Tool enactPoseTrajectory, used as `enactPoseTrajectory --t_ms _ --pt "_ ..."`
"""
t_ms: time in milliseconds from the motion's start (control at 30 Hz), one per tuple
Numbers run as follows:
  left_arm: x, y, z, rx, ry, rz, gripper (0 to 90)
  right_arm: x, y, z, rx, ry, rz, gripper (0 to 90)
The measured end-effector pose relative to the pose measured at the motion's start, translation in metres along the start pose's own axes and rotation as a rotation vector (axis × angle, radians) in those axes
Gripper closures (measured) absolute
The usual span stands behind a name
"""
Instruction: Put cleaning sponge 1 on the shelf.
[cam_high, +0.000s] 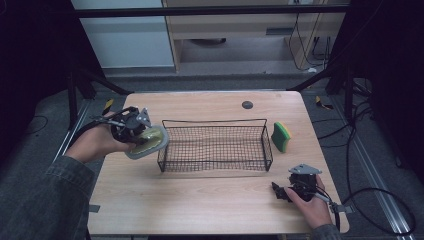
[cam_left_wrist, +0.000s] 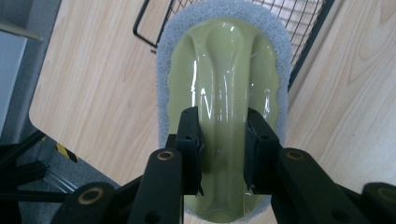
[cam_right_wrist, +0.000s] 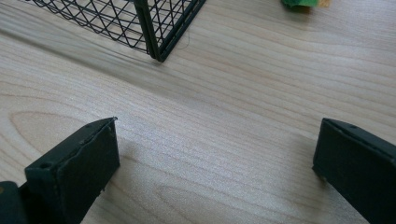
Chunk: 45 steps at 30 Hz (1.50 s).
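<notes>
On the wooden table (cam_high: 200, 200) stands a black wire basket (cam_high: 215, 145), at whose left end the left gripper (cam_left_wrist: 223, 140) clamps a grey-edged scrubber pad's olive handle (cam_left_wrist: 224, 70), while the right gripper (cam_right_wrist: 217, 163) gapes wide, empty, near a green sponge (cam_high: 281, 136).

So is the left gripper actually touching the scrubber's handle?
Touching: in the left gripper view, both jaws of the left gripper press against the scrubber handle's sides.
</notes>
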<state>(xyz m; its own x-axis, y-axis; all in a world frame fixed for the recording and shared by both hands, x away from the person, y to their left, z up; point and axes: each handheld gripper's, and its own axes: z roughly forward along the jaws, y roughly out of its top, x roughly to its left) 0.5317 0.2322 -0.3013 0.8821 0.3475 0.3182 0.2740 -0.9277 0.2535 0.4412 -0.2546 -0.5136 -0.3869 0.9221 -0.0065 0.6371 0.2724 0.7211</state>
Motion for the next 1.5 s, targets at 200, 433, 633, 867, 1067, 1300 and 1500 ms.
enactPoseTrajectory --t_ms 200,433,633,867,1067,1300,1500 --pt "-0.001 0.02 0.002 -0.01 0.005 0.025 70.7 0.0 0.0 0.0 -0.002 0.002 -0.001 0.5" --pt "-0.001 0.037 0.005 -0.011 0.009 0.044 70.7 0.0 0.0 0.0 -0.002 0.003 -0.002 0.5" --pt "-0.003 0.051 0.006 -0.011 0.016 0.063 70.7 0.0 0.0 0.0 -0.002 0.003 -0.002 0.5" --pt "-0.006 0.067 0.009 -0.019 0.026 0.085 70.7 0.0 0.0 0.0 -0.002 0.004 -0.002 0.5" --pt "-0.008 0.078 0.015 -0.021 0.029 0.099 70.7 0.0 0.0 0.0 -0.002 0.004 -0.002 0.5" --pt "-0.01 0.084 0.017 -0.026 0.027 0.104 70.7 -0.001 0.0 0.001 -0.003 0.004 -0.005 0.5" --pt "-0.012 0.089 0.02 -0.029 0.021 0.103 70.7 -0.001 0.0 0.001 -0.003 0.004 -0.005 0.5"
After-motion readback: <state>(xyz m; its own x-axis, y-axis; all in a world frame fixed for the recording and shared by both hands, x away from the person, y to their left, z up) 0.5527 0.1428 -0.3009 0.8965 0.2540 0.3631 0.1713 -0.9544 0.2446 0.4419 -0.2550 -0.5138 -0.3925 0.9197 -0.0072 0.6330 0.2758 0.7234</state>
